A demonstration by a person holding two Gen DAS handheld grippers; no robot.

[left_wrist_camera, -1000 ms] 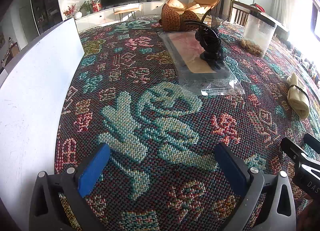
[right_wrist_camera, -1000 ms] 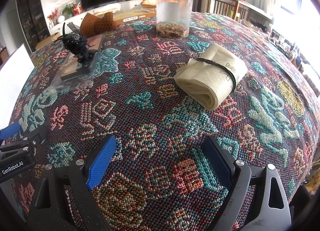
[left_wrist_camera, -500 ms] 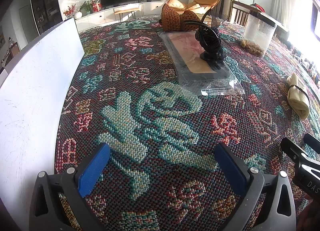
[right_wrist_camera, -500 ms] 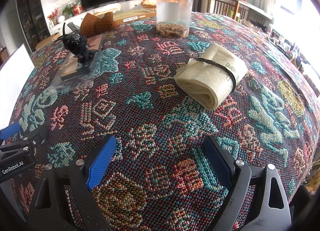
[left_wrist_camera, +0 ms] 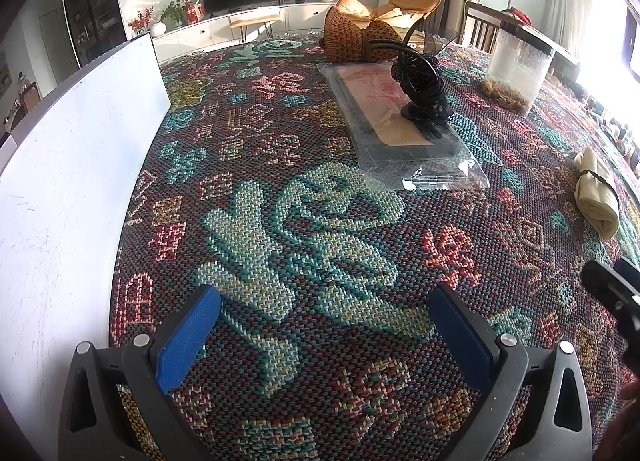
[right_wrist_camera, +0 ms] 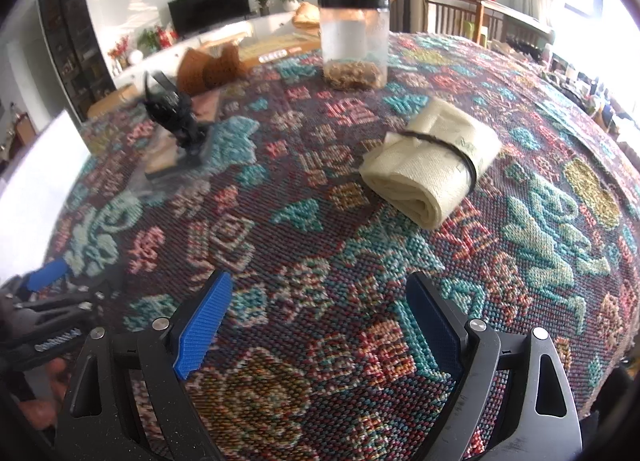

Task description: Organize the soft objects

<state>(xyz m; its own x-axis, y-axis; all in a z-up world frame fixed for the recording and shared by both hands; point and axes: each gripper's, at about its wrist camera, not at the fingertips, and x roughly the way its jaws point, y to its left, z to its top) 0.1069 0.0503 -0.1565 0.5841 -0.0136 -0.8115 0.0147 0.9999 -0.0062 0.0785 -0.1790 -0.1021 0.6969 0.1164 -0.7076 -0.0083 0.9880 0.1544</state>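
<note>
Nothing done yet, by the look of it. Both tongs wide open and empty: right tongs low over the desk, left tongs likewise. Rolled cloth, banded, lying loose at one o'clock from the right tongs, well apart; untouched. Jar beyond at twelve, figurine at ten on a plastic sleeve. Knit pouch at twelve from the left tongs, far off. Left to do, probably: reaching, gripping the cloth, placing it; destination unclear.
</note>
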